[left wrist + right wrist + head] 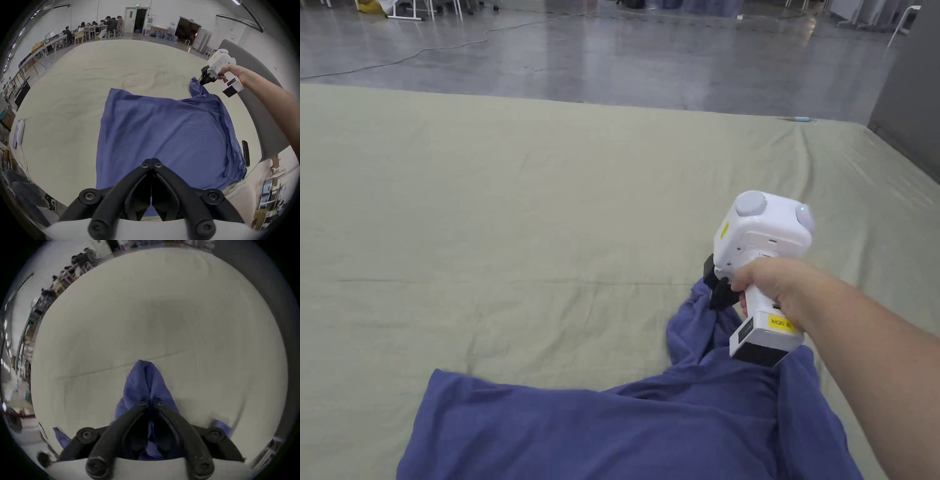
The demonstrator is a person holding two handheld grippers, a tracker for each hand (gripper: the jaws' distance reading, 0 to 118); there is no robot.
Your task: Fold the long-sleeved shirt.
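The blue shirt point(165, 134) lies spread on the big green sheet point(519, 206), close to the person. In the head view it sits at about 6 o'clock, with one bunched end reaching up toward 4 o'clock.

Start at the left. The left gripper point(152, 160) hangs over the near edge of the shirt. Its two jaws are pressed tight together at the tips. There is blue cloth behind them, but I cannot tell if any of it is pinched.

Now go right. The right gripper point(150, 402) has its jaws closed on a bunched end of the shirt, maybe a sleeve. In the right gripper view the cloth point(144, 382) pokes out past the tips toward 12 o'clock. In the left gripper view this gripper point(203, 79) is at about 2 o'clock, with the sleeve end lifted a bit off the sheet.

The shirt looks soft, thin and light. It will likely flop and wrinkle, not stay stiff. It will not break. I think it is best to pinch it at edges and ends, like a cuff, shoulder or hem, so it hangs flat. A thin pinch could slip out.
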